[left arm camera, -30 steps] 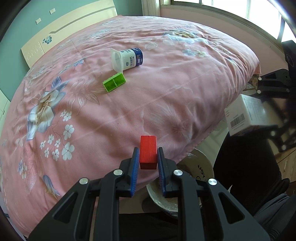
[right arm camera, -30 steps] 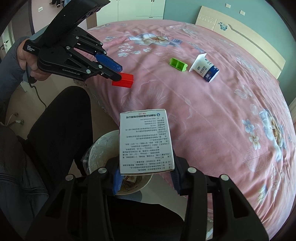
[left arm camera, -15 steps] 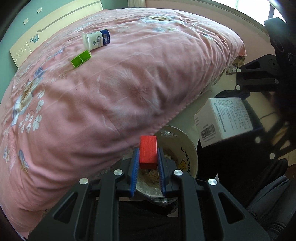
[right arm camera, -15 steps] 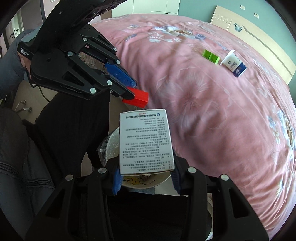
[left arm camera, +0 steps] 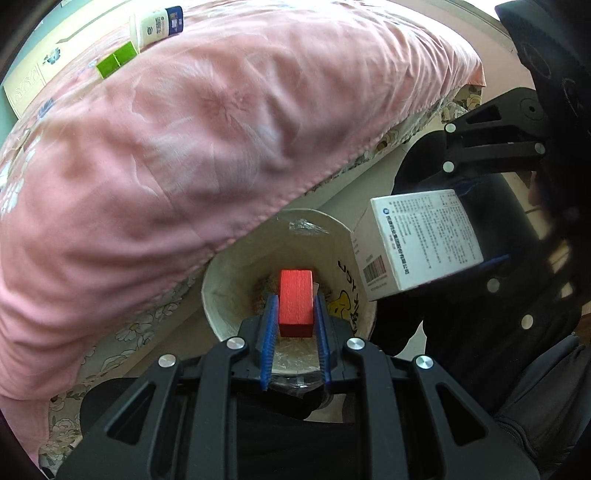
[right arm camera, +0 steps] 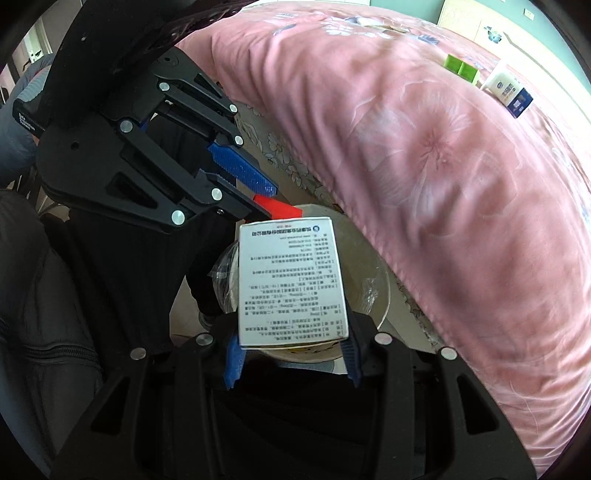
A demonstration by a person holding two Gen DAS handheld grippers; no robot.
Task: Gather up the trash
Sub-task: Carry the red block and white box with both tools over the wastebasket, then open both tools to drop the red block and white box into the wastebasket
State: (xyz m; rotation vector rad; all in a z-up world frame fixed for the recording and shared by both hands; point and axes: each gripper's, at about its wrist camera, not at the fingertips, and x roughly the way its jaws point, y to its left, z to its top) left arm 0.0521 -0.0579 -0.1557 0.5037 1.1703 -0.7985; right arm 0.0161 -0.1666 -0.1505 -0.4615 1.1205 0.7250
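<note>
Both grippers angled steeply down over the cream-coloured round bin [left arm camera: 221, 295].
Left gripper [left arm camera: 295, 314] clamps a red rectangular block [left arm camera: 295, 302]; right gripper [right arm camera: 291, 354] clamps a white printed cardboard box [right arm camera: 291, 280] just beside.

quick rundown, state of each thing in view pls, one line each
left claw: shut on the red block, over the bin's mouth
red block: held, not yet dropped
right claw: shut on the white box, above the bin
white box: held, printed face up
bin: open, lined with clear plastic
green piece: lying on the bed, uncollected
yogurt cup: on its side on the bed, uncollected
</note>
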